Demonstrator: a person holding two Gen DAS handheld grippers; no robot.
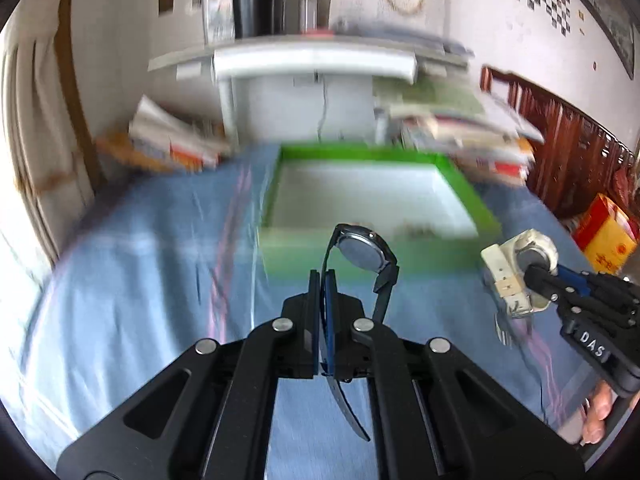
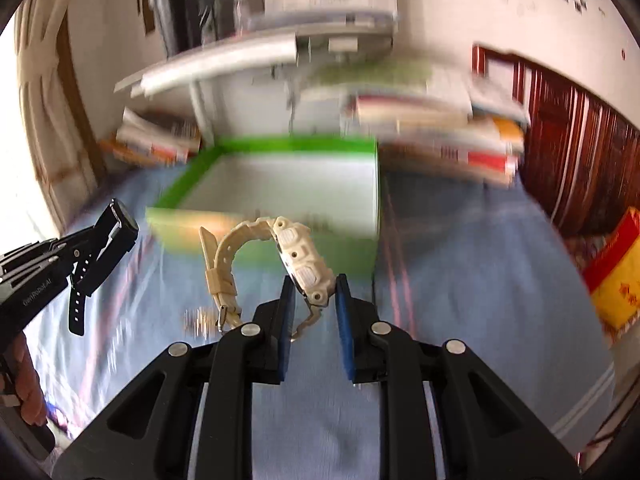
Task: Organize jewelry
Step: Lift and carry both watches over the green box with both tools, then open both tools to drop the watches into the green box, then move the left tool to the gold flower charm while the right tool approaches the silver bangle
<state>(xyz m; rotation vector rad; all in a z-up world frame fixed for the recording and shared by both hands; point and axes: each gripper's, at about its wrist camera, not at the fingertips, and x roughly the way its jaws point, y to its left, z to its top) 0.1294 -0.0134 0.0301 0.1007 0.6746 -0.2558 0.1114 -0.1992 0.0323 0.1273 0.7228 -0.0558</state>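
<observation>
Black watch (image 1: 366,250): matt plastic strap, smooth glossy metal case back. Cream watch (image 2: 298,258): ridged, matt plastic case and strap. Left gripper (image 1: 324,280): matt black plastic with shiny metal rivets. Box (image 1: 452,172): green smooth card, white inside. Bedsheet (image 1: 152,248): soft blue cloth. Headboard (image 2: 568,152): glossy dark wood.

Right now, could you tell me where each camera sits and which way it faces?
Left wrist view: rides the left tongs, looking forward over the blue cloth at the green box; its tongs pinch the black watch strap, right tongs at right edge.
Right wrist view: rides the right tongs, same heading; its tongs clamp the cream watch, left tongs at left.
Shared: box, both watches, cloth, book piles.
</observation>
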